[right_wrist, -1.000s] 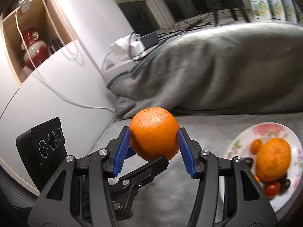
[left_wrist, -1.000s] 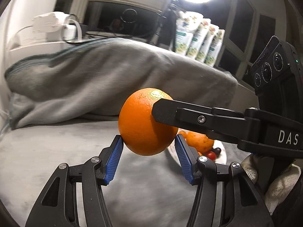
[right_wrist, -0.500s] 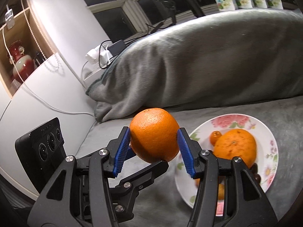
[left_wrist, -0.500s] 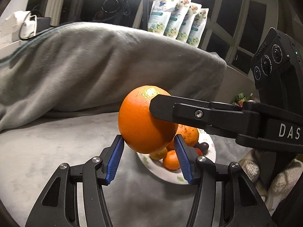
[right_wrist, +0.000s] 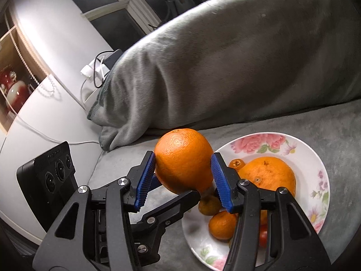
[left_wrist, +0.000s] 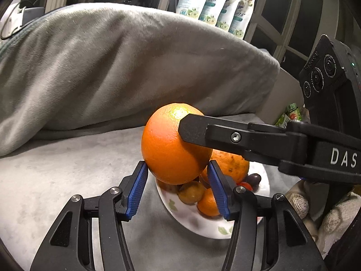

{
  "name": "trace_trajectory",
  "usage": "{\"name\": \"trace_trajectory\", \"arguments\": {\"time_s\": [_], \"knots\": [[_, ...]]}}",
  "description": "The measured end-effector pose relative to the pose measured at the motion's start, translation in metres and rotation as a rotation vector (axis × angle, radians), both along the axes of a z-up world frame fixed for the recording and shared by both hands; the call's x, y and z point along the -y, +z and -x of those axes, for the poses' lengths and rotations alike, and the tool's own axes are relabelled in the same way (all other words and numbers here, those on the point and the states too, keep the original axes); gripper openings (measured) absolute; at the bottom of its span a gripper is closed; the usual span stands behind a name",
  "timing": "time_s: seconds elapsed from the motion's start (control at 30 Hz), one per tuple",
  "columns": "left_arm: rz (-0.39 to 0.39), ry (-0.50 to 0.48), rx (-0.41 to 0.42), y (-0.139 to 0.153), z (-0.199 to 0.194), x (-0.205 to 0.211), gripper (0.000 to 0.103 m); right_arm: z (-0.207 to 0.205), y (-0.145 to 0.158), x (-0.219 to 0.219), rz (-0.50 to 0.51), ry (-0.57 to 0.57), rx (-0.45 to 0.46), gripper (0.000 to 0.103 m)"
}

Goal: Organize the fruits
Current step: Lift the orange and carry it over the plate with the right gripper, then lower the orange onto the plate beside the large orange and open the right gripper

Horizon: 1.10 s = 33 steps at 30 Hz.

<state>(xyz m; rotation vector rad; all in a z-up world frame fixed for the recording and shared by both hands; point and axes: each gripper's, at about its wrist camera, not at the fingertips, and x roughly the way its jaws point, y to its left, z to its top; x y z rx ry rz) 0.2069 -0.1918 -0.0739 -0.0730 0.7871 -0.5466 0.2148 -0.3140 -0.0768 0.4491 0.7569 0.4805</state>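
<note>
1. Two grippers meet on one orange (right_wrist: 180, 149), which is off the ground, just over the left rim of a flowered plate (right_wrist: 315, 158) as the right wrist camera sees it.
2. The right gripper (right_wrist: 183, 158) is partly closed. Its blue pads (right_wrist: 144, 180) press the orange's two flanks, so it has a firm hold of the fruit.
3. The left gripper (left_wrist: 176, 164) is about as far closed. The tips of its blue pads (left_wrist: 135, 192) sit against the lower sides of the same orange (only the tips make contact, with the fruit bulging above them).
4. In the left wrist view one black finger of the right gripper lies across the orange's right face. In the right wrist view one left finger passes under the fruit.
5. The plate rests on a grey plush cover (right_wrist: 315, 122) and holds a bigger orange (right_wrist: 270, 174), a small tangerine (right_wrist: 222, 224), a greenish-brown little fruit (left_wrist: 191, 194), a cherry tomato (right_wrist: 262, 237) and a dark grape-like fruit (left_wrist: 253, 177).
6. Behind the plate a grey blanket (right_wrist: 225, 67) is heaped in a long roll.
7. A row of printed pouches (left_wrist: 216, 6) stands by the window panes behind the blanket.
8. A gloved hand (left_wrist: 334, 221) shows at the lower right of the left wrist view.
9. A red-and-white vase (right_wrist: 13, 90) sits in a wall niche at the far left.
</note>
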Motion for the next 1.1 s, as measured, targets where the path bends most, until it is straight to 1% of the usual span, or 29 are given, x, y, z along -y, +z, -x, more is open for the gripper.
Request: {"name": "trace_trajectory", "arguments": {"time_s": [0.27,0.5,0.7,0.83,0.87,0.9,0.97,1.1], "knots": [[-0.029,-0.032,-0.022,-0.010,-0.006,0.013,0.054,-0.009,-0.008,0.006,0.018,-0.020,-0.024,0.054],[-0.026,-0.050,-0.031,-0.014,-0.007,0.015,0.054,-0.005,-0.009,0.009,0.053,-0.050,-0.014,0.054],[-0.014,-0.054,0.001,-0.002,0.002,0.007,0.054,0.008,-0.003,0.014,0.043,-0.072,0.006,0.054],[-0.005,-0.055,0.015,0.008,0.013,0.000,0.054,0.023,0.007,0.013,0.072,-0.075,0.039,0.054],[-0.001,-0.053,0.019,0.009,0.016,-0.002,0.054,0.029,0.010,0.012,0.086,-0.080,0.050,0.056],[0.003,-0.051,0.021,0.011,0.020,-0.004,0.054,0.033,0.012,0.012,0.096,-0.084,0.057,0.064],[0.003,-0.051,0.029,0.014,0.028,-0.008,0.054,0.047,0.017,0.011,0.128,-0.101,0.087,0.072],[0.002,-0.043,0.044,0.020,0.046,-0.021,0.054,0.071,0.026,0.007,0.212,-0.123,0.134,0.072]]}}
